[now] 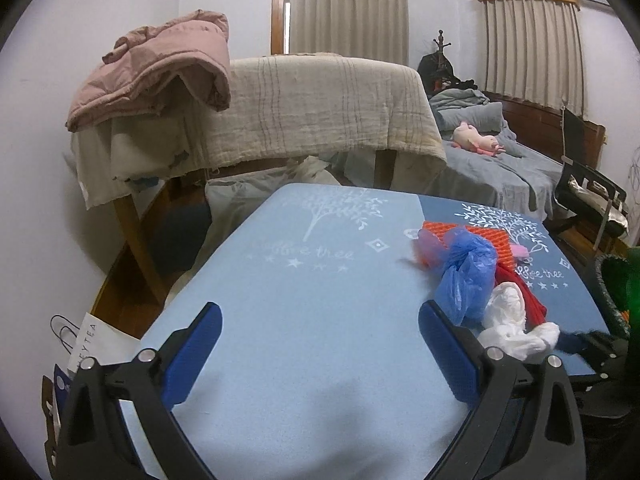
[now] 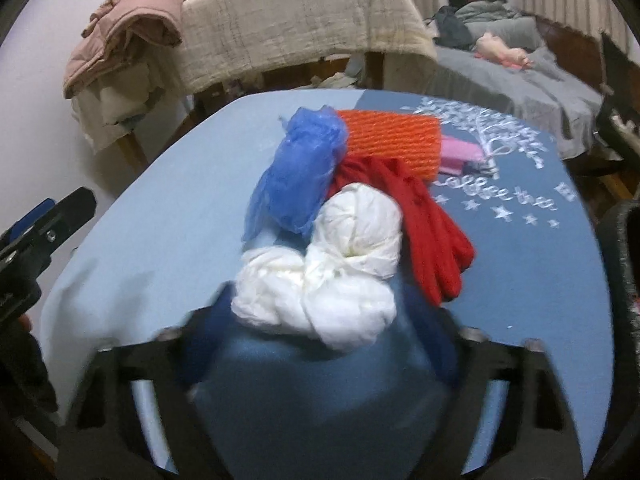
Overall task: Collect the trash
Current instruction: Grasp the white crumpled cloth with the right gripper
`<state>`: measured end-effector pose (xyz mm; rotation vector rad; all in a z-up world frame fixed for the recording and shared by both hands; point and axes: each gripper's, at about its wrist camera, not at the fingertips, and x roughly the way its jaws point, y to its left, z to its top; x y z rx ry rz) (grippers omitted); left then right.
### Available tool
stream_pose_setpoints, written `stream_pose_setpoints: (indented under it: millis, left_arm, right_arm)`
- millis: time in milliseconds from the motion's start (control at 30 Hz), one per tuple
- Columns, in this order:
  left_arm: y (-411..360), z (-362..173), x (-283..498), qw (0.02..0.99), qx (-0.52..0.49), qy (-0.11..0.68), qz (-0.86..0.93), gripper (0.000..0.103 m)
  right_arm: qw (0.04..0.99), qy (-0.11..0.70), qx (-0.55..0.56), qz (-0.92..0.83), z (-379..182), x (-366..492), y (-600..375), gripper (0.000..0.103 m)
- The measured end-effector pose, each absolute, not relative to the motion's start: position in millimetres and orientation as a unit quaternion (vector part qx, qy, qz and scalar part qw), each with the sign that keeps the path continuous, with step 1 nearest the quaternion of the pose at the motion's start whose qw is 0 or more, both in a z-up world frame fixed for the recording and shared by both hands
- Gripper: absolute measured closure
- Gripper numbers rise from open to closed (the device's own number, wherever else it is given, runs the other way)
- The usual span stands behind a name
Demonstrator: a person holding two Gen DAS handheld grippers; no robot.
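Knotted bag is lying on the table, nearest the right gripper; a second bag is sitting behind-left, glove right, mesh pad behind.

The tabletop wears a cloth in two blues, pale at left and darker at right, printed with white trees and stars. At centre lie a white bag, a see-through blue bag, a red cloth and a ribbed orange sleeve. Upper left hangs a dusty pink jacket.
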<state>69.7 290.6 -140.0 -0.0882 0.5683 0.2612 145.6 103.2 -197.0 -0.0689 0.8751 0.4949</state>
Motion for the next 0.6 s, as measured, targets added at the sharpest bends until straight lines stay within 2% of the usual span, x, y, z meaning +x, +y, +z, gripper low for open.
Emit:
stream_pose_setpoints:
  millis: [33,67,133,200,600]
  left_arm:
    - [290.1,-139.9,70.0,0.951,-0.043,0.28,0.127,0.006]
    - [289.0,-139.4,70.1,0.951,-0.042,0.28,0.126,0.006]
    - [286.1,-137.7,70.1,0.952,-0.039,0.279,0.123,0.006]
    - [282.7,-136.5,70.4,0.952,-0.038,0.278,0.12,0.006]
    - [237.9,-131.2,84.7,0.956,-0.032,0.278,0.09,0.007]
  right_arm:
    - [0.871,0.424,-0.029,0.248,-197.6,145.7,103.2,0.045]
    - [0.869,0.426,-0.028,0.252,-197.0,145.1,102.9,0.047]
    - [0.868,0.424,-0.027,0.258,-194.6,142.6,101.0,0.058]
    - [0.864,0.424,-0.024,0.272,-191.4,140.2,98.0,0.061]
    - [0.885,0.39,0.0,0.254,-156.7,136.3,41.6,0.063]
